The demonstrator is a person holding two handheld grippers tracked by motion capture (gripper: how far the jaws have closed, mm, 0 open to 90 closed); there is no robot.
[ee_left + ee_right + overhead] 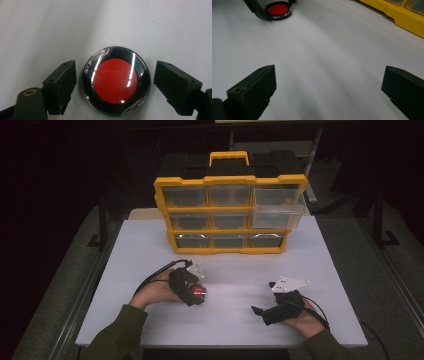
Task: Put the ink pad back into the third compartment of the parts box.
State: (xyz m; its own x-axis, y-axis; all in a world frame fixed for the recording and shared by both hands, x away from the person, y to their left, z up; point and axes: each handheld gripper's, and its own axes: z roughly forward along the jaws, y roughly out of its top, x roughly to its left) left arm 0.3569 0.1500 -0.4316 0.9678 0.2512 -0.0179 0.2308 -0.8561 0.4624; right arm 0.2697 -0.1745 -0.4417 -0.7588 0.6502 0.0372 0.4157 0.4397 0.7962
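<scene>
The thing in hand is a small round case (116,87) with a red disc under a clear, glossy lid and a black rim. It lies flat on the white surface (235,270), at the near left. The left gripper (115,85) points down over it with one jaw on each side of the rim; a thin gap shows at both sides, so the pads do not yet press on it. No earlier picture is at hand to say more of the jaws.

The case looks light, stiff and hard, likely plastic. Its shiny lid and smooth edge will probably be slippery, and the low rim gives the pads little to bite on. The best hold seems to be across its widest part, low on the black rim, jaws square to it, with a modest squeeze so that the lid neither pops nor cracks.

The right gripper (328,92) rests at the near right, jaws spread wide over bare surface.

At the far side stands a yellow and black organiser (230,215) with clear drawers in rows. One drawer at the upper right (277,212) is pulled out. What the drawers hold cannot be told.
</scene>
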